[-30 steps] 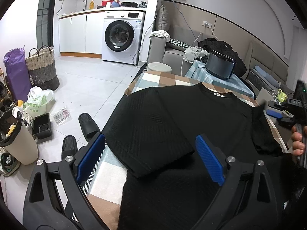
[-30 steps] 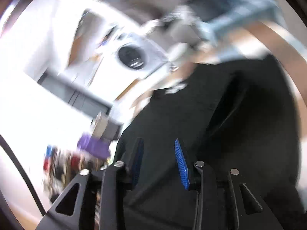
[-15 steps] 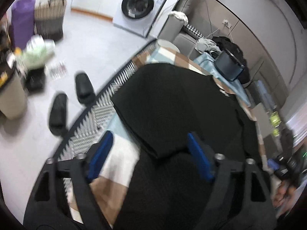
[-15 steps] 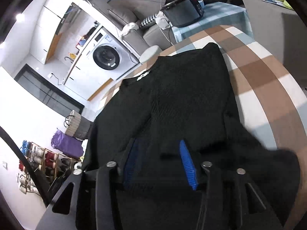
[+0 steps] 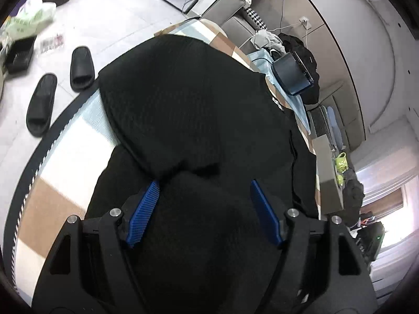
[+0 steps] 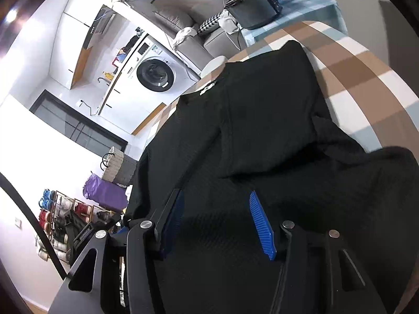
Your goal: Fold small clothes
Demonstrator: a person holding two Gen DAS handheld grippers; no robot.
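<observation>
Black top [image 5: 183, 99]: flat on the checked table [image 5: 65, 162], collar at the far edge, hem at the near edge.
Left gripper [image 5: 204, 209]: jaws apart, over near-left hem.
Right gripper [image 6: 217, 219]: half-open, over near-right hem.
Axis: hem-to-collar, away from both.

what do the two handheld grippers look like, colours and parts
Both look alike. The left gripper has a matte black frame with cut-out openings, round silver bolts at the finger joints, and two fingers faced with ribbed bright blue pads. The right gripper has the same black frame, silver bolts and blue ribbed pads. No cables, markings, hands or sleeves show.
</observation>
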